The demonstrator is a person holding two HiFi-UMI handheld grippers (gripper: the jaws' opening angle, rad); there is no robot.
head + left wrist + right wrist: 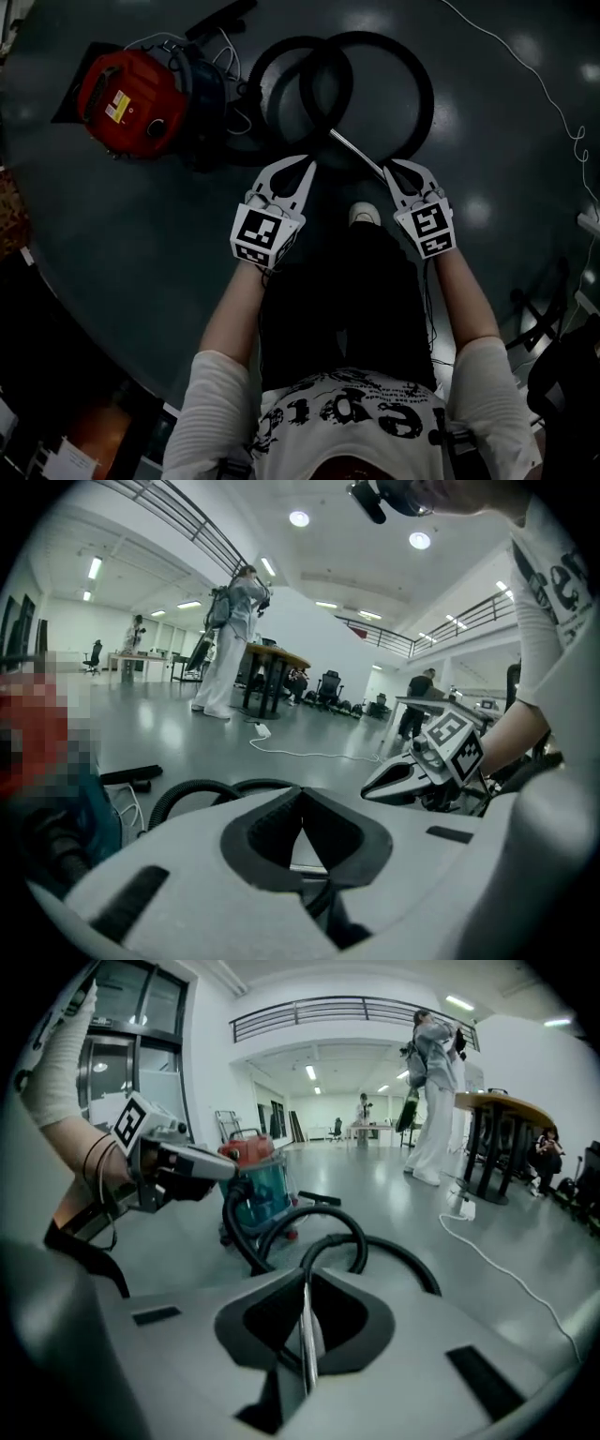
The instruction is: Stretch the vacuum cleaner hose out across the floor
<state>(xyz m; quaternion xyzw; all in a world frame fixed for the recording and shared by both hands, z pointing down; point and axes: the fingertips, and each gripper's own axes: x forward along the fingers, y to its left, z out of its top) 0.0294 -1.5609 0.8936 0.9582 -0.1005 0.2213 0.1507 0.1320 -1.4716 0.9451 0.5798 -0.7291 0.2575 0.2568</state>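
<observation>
Both bare forearms reach straight ahead from white short sleeves, side by side in the middle of the head view, each hand hidden behind its claw's black-and-white marker cube. The left claw [310, 165] points toward the top of the frame and slightly down. Its two white jaws meet at the tips and hold nothing; only the dark grey glossy floor [141, 244] shows through the padded gap behind the tips. The right claw [388, 167] tilts down more steeply, and its jaws are pressed together at the tips as well. Its tips sit at the near end of a thin silver metal wand [356, 152], which shows as a bright strip through the gap in the right gripper view. Whether the claw touches the wand cannot be told.

The long black ribbed vacuum hose [370, 39] lies on the floor in two overlapping loops at upper centre, just beyond both claws, and the wand runs diagonally out of the loops. At upper left stands the canister vacuum cleaner with a red lid and teal drum [127, 89], to which the hose leads; what is inside the drum is not visible. A black floor nozzle [220, 17] lies along the top edge, and a thin white cable [525, 66] trails down the upper right. A white shoe [364, 215] shows between the claws.
</observation>
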